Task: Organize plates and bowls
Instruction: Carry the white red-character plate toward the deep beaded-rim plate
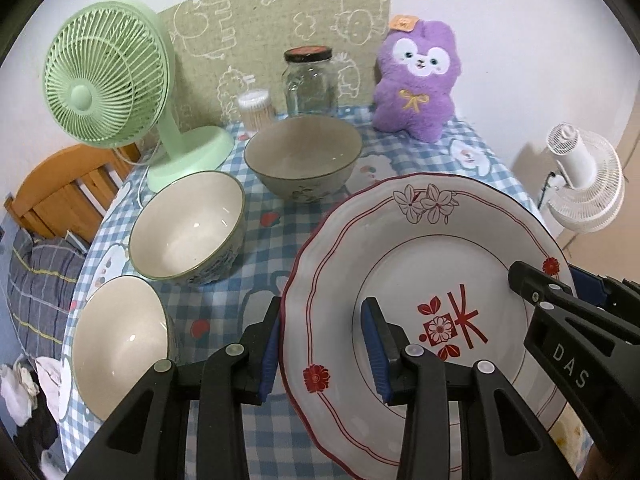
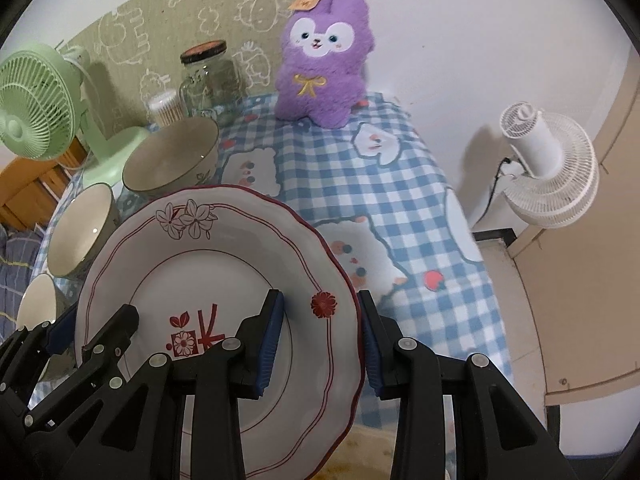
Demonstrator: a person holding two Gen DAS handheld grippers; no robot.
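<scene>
A white plate (image 1: 420,248) with red trim fills the lower right of the left wrist view, carried clear of the checked tablecloth (image 1: 256,236). The left gripper (image 1: 324,344) and right gripper (image 2: 320,340) each straddle opposite rims, jaws partly closed on the plate's edge. Three bowls (image 1: 188,224) line the left side. The step in hand appears to be transporting the plate; next, both hands must lower it level onto a free spot.

Three cream-lined ceramic bowls (image 1: 303,156) (image 1: 188,226) (image 1: 120,340); one white scalloped red-trimmed plate (image 1: 416,240); two fans, green (image 1: 106,84) far left, white (image 1: 586,176) right; one black-lidded glass jar (image 1: 310,80); one purple plush toy (image 1: 418,80).
</scene>
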